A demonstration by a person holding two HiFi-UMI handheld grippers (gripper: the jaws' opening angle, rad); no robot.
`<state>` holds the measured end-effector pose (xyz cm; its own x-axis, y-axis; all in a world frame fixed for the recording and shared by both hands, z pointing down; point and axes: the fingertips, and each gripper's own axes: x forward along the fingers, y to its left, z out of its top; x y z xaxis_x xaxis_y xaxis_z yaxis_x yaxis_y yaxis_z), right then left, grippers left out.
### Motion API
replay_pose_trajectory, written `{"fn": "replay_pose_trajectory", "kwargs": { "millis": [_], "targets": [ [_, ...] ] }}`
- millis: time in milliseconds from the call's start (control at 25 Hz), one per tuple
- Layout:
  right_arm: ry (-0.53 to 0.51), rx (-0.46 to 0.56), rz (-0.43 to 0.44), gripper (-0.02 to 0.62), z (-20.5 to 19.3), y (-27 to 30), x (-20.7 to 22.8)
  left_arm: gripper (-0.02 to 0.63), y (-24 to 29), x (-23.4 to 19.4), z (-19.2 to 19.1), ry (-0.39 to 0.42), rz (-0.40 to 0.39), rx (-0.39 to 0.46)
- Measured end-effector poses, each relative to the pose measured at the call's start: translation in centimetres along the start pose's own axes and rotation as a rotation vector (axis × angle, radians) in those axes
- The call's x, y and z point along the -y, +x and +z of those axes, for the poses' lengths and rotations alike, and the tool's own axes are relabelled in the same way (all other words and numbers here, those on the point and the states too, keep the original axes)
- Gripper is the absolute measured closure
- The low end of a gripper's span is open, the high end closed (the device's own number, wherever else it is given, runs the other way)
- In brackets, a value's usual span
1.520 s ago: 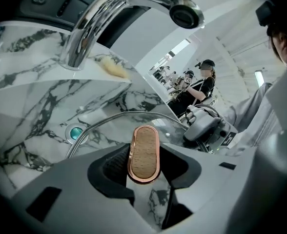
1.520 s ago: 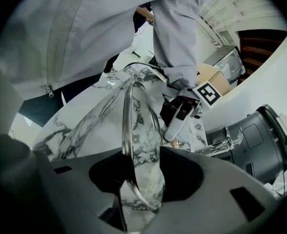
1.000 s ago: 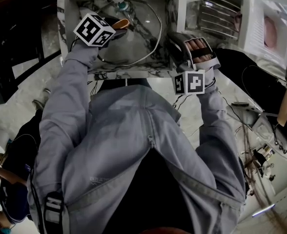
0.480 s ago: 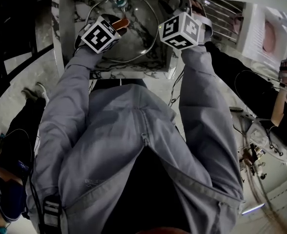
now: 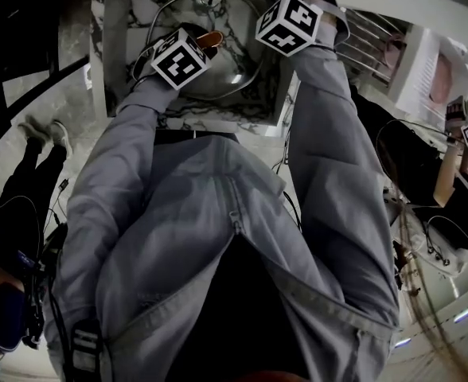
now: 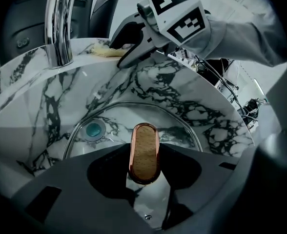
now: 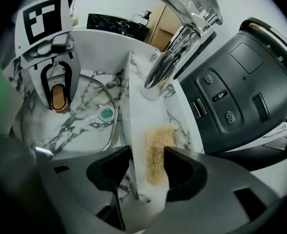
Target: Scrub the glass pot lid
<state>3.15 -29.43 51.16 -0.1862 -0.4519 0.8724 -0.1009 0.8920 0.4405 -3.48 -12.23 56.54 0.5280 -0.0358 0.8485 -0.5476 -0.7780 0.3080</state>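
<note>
The glass pot lid (image 6: pixel 182 130) lies in the marble sink (image 6: pixel 192 89), its metal rim ringing the basin. My left gripper (image 6: pixel 143 154) is shut on the lid's wood and copper knob (image 6: pixel 143 143). In the head view that knob (image 5: pixel 211 39) shows just past the left marker cube. A yellow sponge (image 7: pixel 158 145) lies on the sink's back ledge beside the tap. My right gripper (image 7: pixel 147 155) hangs over it, pointing steeply down. Its jaws have just been opening and stand wide on either side of the sponge, without pressing it.
A chrome tap (image 7: pixel 177 48) rises from the back ledge close to the right gripper. A dark appliance (image 7: pixel 236 87) stands right behind the ledge. The teal drain (image 6: pixel 93 129) shows through the lid. A dish rack (image 5: pixel 369 30) sits to the sink's right.
My right gripper has swung from the counter right of the sink to the back ledge by the tap, over the sponge. The left gripper has sunk a little with the lid's knob.
</note>
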Motion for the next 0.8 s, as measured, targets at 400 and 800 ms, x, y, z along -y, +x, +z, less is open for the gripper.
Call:
{"fn": "replay_pose_trajectory", "kwargs": {
  "millis": [400,800],
  "targets": [
    [-0.027,0.052,-0.096,0.540,0.9,-2.3,-1.2,0.419,1.4,-0.2,-1.6,0.021,0.049,-0.028],
    [0.036,0.160,-0.062,0.546,4.6,-6.5,-5.0,0.377,-2.9,-1.1,-1.9,-0.132,0.111,0.125]
  ]
}}
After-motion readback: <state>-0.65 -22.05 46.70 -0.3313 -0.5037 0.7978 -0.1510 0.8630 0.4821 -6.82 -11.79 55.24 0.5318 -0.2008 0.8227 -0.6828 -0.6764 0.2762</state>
